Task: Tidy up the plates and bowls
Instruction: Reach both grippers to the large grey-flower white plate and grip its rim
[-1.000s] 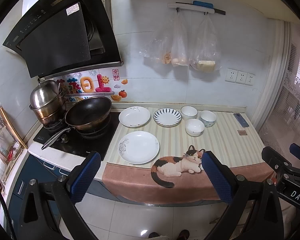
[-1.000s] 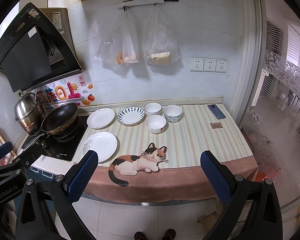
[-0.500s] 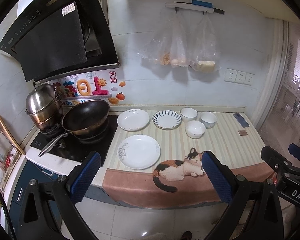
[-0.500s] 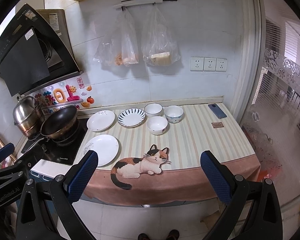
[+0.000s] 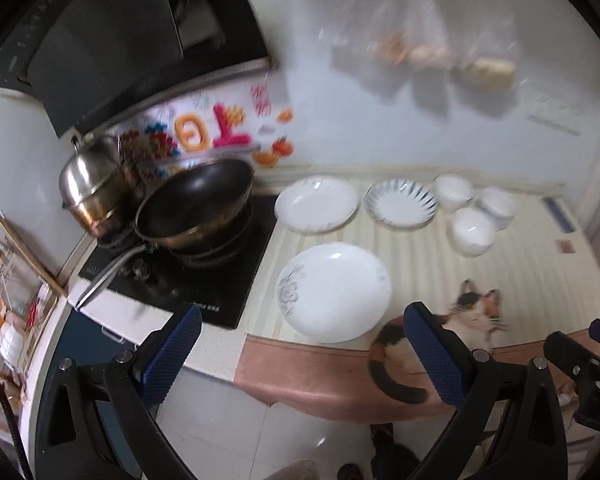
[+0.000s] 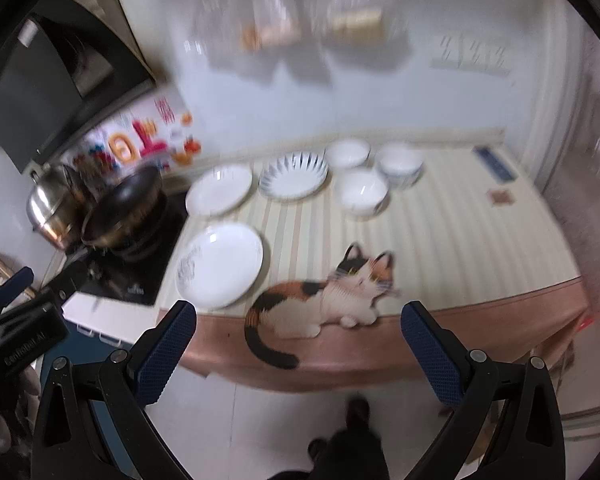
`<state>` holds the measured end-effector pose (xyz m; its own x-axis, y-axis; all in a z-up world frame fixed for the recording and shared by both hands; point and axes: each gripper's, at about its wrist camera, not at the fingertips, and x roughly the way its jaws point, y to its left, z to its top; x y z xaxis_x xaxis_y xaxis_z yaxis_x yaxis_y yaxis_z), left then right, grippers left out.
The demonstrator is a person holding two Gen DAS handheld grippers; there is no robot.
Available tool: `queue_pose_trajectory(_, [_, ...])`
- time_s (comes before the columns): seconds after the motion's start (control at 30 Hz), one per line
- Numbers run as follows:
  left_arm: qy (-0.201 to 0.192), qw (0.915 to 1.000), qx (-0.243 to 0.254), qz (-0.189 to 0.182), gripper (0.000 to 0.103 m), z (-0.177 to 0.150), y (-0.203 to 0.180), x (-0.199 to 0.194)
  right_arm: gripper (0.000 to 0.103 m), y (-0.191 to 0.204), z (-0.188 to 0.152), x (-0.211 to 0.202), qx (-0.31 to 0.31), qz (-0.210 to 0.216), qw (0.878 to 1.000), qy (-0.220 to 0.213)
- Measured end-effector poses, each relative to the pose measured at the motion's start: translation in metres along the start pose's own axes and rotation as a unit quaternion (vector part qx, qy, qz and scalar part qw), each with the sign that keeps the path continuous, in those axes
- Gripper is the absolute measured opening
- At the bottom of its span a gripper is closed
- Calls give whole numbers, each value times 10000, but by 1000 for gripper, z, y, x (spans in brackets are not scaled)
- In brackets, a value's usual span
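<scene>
Nothing's been sorted yet as far as I can tell: three plates, with the big plate [image 5: 334,290] nearest the front edge, and three bowls [image 6: 362,192] sit spread out singly on the bench [image 6: 460,232], none stacked. Both the left tool [image 5: 302,354] and right tool [image 6: 298,350] hang off the bench edge, fingers wide apart and holding nothing, so the whole job's left to do.

A black wok [image 5: 196,196] and steel pot [image 5: 90,184] sit on the stove, beside a cat-print cloth [image 6: 460,216].
</scene>
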<state>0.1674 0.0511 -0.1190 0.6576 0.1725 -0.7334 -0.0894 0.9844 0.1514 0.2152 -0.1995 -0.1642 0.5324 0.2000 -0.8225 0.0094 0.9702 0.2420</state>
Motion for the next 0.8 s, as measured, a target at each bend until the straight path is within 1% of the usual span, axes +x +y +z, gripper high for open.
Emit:
queue_pose_trajectory(0.07, [161,9997,-76,171,103,4,0,26,103,0,7,34,-29,101,9997,241])
queue_pose_trajectory(0.13, [369,9989,-140,253,103,8,0,53,103,0,17,74,-138,153,9984,529])
queue_pose_trajectory(0.3, [827,9950,-310,458,103,20,-1,122,103,3,46,164,-330,320,9936,1029])
queue_pose_trajectory(0.4, [991,9931,-362,511,103,25,0,159,103,6,61,214,-398,435,9906,1238])
queue_pose_trajectory(0.53, [1237,9896,-307,671,103,19,1,213,101,12,74,269,-483,592,9872,1398])
queue_pose_trajectory(0.6, [1460,9867,-362,620,103,13,6,239,99,16,78,290,-542,606,9850,1520])
queue_pose_trajectory(0.67, [1682,9832,-434,563,101,6,11,259,95,22,79,314,-548,772,9813,1673])
queue_pose_trajectory(0.77, [2058,9757,-648,383,96,-5,22,290,88,30,79,344,-537,972,9755,1902])
queue_pose_trajectory(0.8, [2158,9732,-724,331,92,-8,24,297,86,32,78,351,-524,1048,9736,1958])
